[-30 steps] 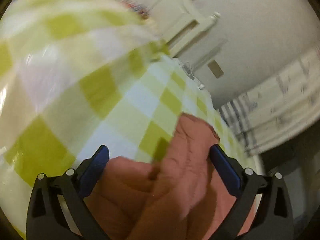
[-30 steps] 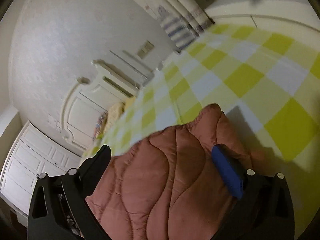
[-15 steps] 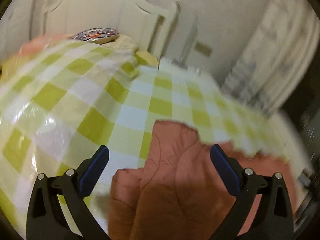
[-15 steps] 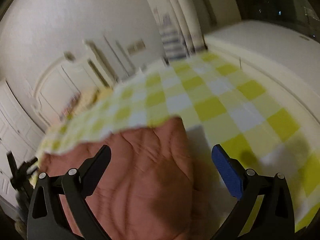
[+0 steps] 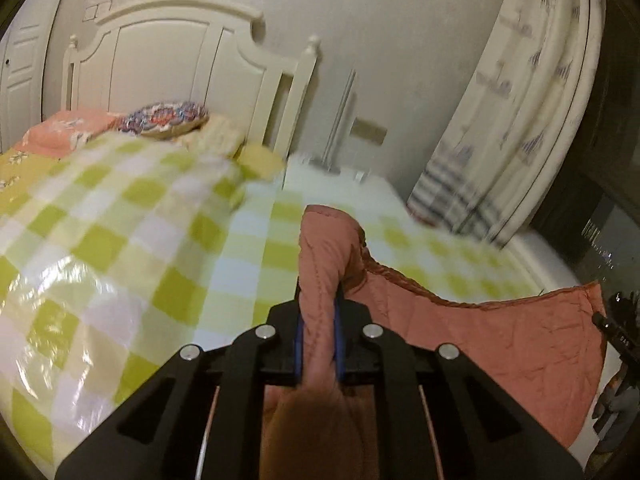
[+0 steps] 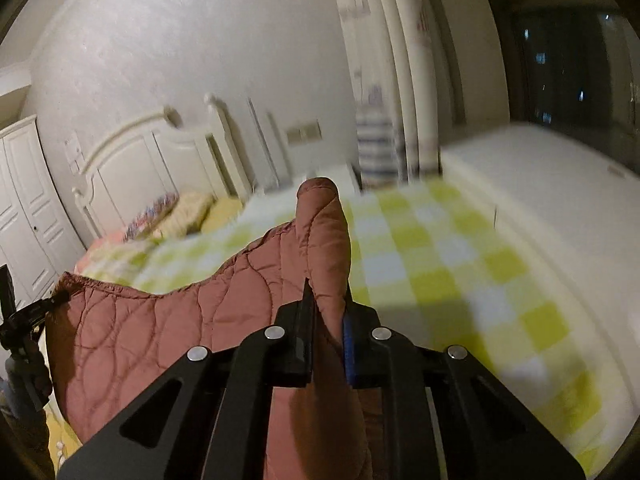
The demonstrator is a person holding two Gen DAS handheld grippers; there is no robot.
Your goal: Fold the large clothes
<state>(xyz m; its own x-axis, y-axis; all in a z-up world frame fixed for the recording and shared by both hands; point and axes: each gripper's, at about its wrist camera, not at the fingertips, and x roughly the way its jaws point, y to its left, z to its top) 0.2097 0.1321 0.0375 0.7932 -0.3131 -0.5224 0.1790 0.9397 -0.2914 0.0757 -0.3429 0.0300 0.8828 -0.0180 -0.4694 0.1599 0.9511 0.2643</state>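
Left gripper is clamped on a corner of the quilted rust-pink garment; right gripper is clamped on the opposite corner. The garment's edge sags between them, above the checked bedspread. Pillows and headboard lie ahead, curtain to the right.

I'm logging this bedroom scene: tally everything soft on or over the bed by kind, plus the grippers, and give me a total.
Quilted reddish garment: 1
Green-checked bed cover: 1
Pillows and cushions at the headboard, patterned cushion, pink pillow, pale yellow pillow: 3
Grippers, left gripper, right gripper, each shut on the garment: 2
Total: 7
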